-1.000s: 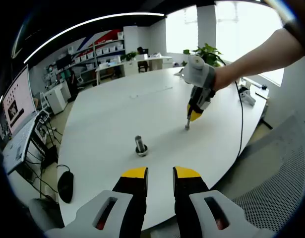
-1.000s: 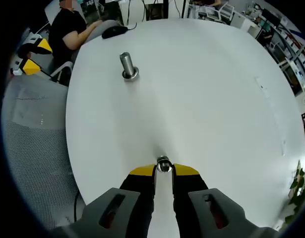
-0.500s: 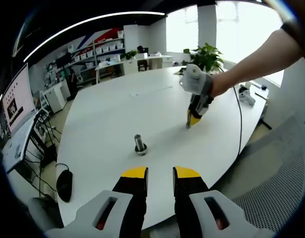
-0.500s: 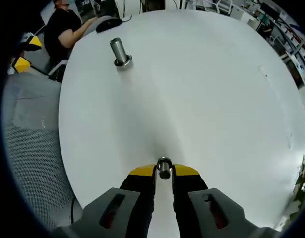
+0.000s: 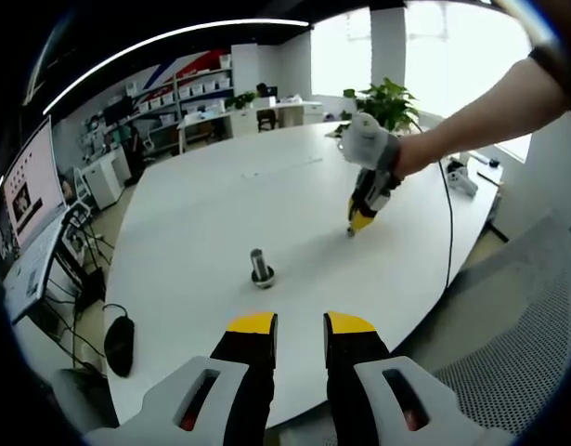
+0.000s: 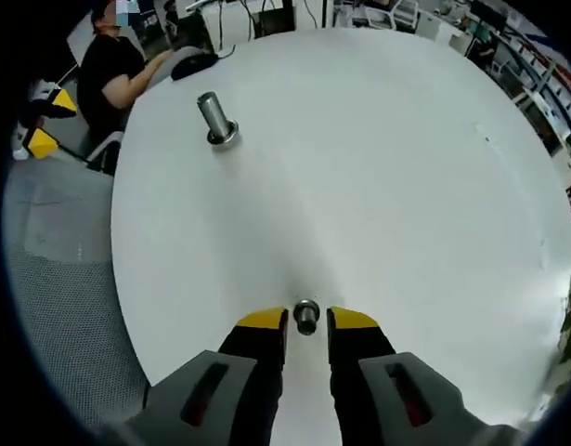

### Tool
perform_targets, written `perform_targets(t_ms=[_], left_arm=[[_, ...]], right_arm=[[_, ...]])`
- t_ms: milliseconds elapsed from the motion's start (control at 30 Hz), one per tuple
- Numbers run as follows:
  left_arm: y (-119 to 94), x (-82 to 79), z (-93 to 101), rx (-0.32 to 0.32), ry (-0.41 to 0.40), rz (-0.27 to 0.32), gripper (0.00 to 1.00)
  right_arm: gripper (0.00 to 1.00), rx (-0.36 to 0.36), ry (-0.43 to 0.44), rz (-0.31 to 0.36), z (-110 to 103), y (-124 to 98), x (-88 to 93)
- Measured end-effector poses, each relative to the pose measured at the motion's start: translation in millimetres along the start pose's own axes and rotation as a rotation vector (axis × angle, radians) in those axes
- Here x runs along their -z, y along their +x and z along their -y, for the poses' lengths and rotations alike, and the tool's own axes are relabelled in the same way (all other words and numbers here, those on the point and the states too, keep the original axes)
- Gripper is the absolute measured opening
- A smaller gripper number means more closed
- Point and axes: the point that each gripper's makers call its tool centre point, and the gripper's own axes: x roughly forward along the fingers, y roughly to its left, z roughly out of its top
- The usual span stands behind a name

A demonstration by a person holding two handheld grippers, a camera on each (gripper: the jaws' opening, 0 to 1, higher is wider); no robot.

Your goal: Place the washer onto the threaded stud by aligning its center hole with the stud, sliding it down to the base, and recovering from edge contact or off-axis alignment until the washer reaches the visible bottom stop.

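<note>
Meanwhile, low in the right gripper view, the right tongs (image 6: 306,321) stand slightly apart around the washer (image 6: 306,315) on the white desk (image 6: 378,167), pickup apparently pending, the stud (image 6: 212,117) well apart at upper left; left tongs (image 5: 299,325) wait parted.

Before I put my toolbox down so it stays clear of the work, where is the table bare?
The white oval table is bare beyond the steel threaded stud, toward the far shelves. The stretch between that stud and the small metal washer is bare too. The black mouse occupies one edge.
</note>
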Motion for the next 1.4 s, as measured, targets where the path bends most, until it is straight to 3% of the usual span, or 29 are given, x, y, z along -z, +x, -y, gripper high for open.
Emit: perform_targets(t_ms=[300, 633, 800, 1100, 1400], left_arm=[[1, 2.2, 1.1, -0.001, 0.013, -0.017, 0.18], [2, 2.2, 0.3, -0.008, 0.018, -0.023, 0.18], [2, 1.5, -0.9, -0.01, 0.011, -0.022, 0.18], [-2, -7.0, -5.7, -0.022, -0.026, 0.028, 0.19], [-5, -14.2, -3.6, -0.017, -0.038, 0.067, 0.19]], right_arm=[[0.23, 0.034, 0.06, 0.118, 2, -29, 9.9], [0.23, 0.09, 0.217, 0.466, 0, -100, 3.6], [0.23, 0.06, 0.252, 0.605, -20, -130, -0.5], [0.23, 0.054, 0.232, 0.726, -69, -155, 12.9], [0.3, 0.075, 0.375, 0.882, -97, -180, 21.8]])
